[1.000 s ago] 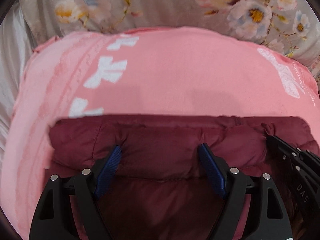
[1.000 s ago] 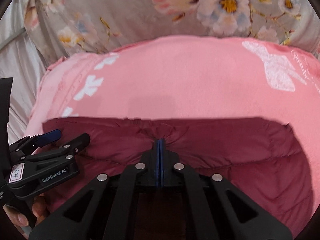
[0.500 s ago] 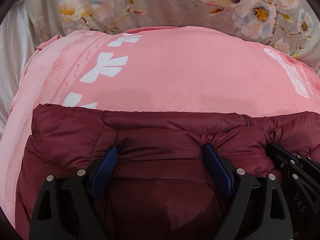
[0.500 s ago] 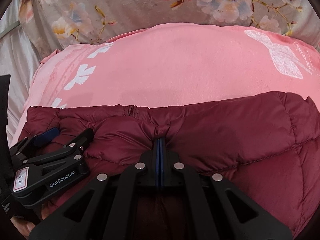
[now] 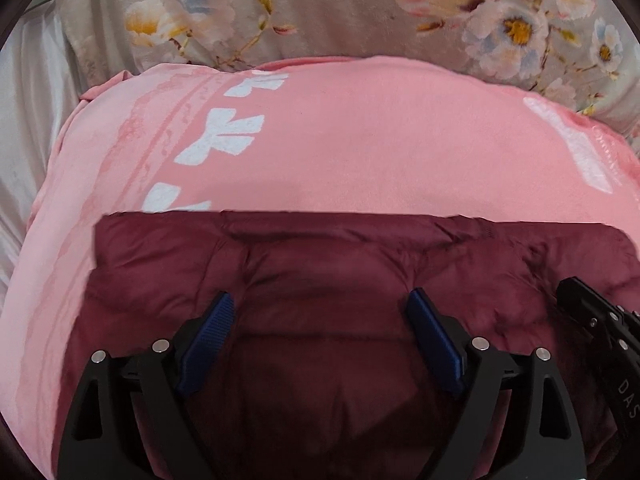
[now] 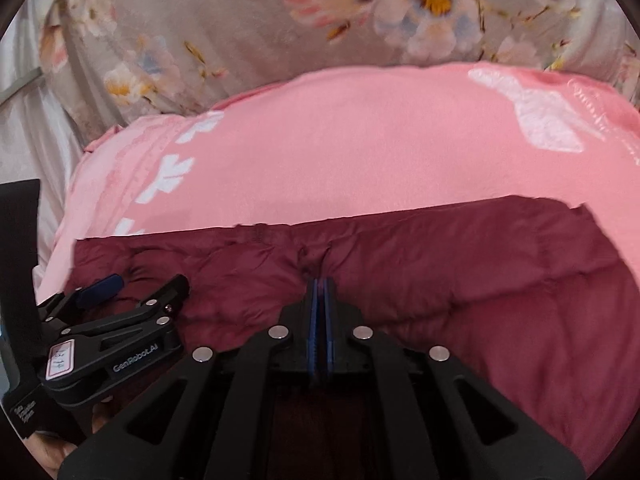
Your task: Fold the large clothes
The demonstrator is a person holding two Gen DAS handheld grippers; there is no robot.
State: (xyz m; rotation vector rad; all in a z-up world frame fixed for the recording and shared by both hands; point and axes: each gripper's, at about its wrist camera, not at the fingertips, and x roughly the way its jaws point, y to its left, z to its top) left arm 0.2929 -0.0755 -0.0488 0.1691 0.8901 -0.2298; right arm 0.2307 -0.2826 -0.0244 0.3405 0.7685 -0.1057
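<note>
Maroon puffer jacket (image 5: 352,280) on pink blanket (image 5: 360,140), lower half of frame.
Floral sheet (image 5: 320,8) along top, white fabric (image 5: 24,120) at left. Left gripper (image 5: 320,312) released, spread over jacket; right gripper (image 6: 319,284) clenched on a jacket pinch.

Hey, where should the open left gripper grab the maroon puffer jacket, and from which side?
Take the maroon puffer jacket at its far folded edge, left of where the right gripper pinches it. Bring the left gripper from the near side, over the padding: that edge lies straight and raised on the pink blanket.
</note>
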